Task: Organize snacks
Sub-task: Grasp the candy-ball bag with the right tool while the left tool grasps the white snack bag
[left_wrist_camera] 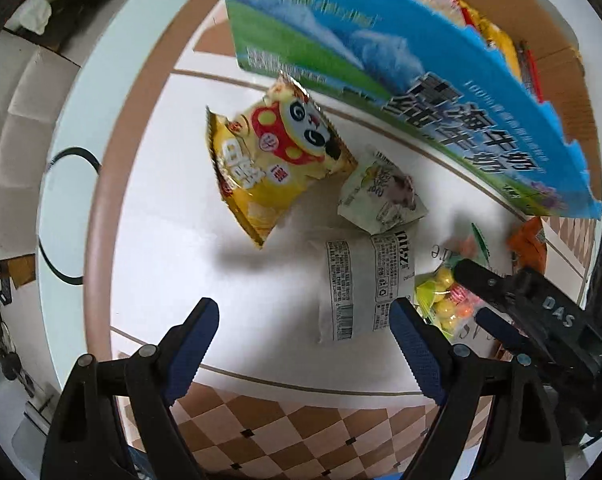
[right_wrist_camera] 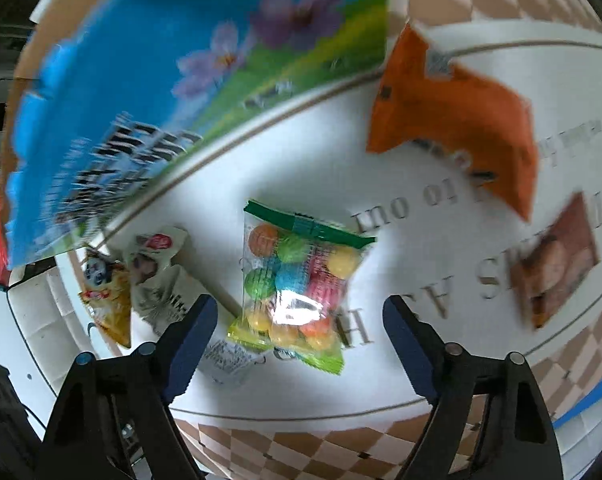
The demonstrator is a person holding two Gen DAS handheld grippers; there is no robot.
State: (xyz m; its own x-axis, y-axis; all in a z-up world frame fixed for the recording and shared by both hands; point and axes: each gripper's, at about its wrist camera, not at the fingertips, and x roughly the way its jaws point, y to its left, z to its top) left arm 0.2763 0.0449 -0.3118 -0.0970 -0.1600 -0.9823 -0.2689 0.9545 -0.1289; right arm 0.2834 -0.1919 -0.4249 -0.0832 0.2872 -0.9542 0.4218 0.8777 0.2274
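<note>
Our right gripper [right_wrist_camera: 297,334] hangs open over the clear crinkly bag of coloured candy balls [right_wrist_camera: 299,288] lying flat on the white table [right_wrist_camera: 441,376]. It looks light, slippery and lumpy; we'd pinch across its middle. Our left gripper [left_wrist_camera: 303,334] is open, empty.

Both the left gripper [left_wrist_camera: 303,318] and the right gripper [right_wrist_camera: 299,316] point steeply downward, jaws spread, gripping nothing.
</note>
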